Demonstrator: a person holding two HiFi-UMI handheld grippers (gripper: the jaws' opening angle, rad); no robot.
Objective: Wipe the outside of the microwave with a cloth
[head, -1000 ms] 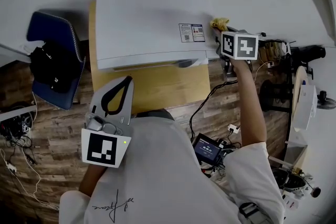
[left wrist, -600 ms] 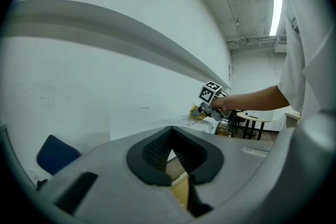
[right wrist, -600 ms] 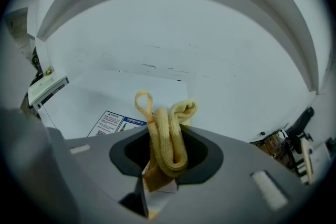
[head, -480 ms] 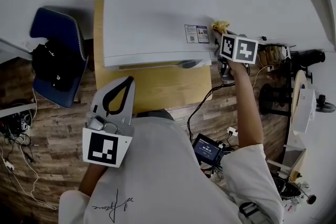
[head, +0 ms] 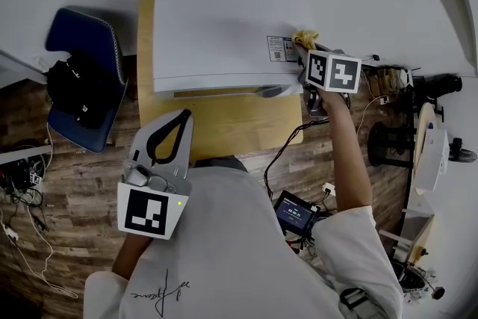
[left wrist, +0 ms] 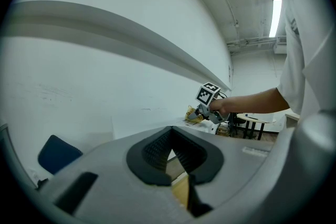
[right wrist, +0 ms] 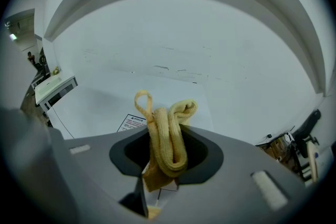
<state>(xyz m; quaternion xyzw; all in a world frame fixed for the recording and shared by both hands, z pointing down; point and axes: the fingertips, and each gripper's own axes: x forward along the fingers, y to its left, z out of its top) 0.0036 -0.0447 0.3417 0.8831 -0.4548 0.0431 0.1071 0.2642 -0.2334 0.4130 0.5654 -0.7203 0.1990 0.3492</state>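
Note:
The white microwave [head: 224,26] stands on a wooden table [head: 224,123], seen from above. My right gripper [head: 302,50] is shut on a folded yellow cloth [head: 305,38], which rests on the microwave's top near its right edge, beside the label sticker [head: 280,47]. In the right gripper view the cloth [right wrist: 165,134] sticks up between the jaws of that gripper [right wrist: 165,162], with the microwave top [right wrist: 100,107] behind it. My left gripper [head: 178,119] hangs low by the person's body, shut on nothing, well short of the microwave. Its own view shows the closed gripper [left wrist: 170,145] and the right gripper [left wrist: 203,111] far off.
A blue chair [head: 82,78] with a dark bag stands left of the table. Cables [head: 287,146] run from the table's right side to a small screen device [head: 295,213] on the wood floor. Clutter and stands [head: 418,131] fill the right. A white wall is behind the microwave.
My right gripper has slid the cloth a little leftward, from the microwave's right edge onto its top by the sticker. The left gripper has stayed where it was.

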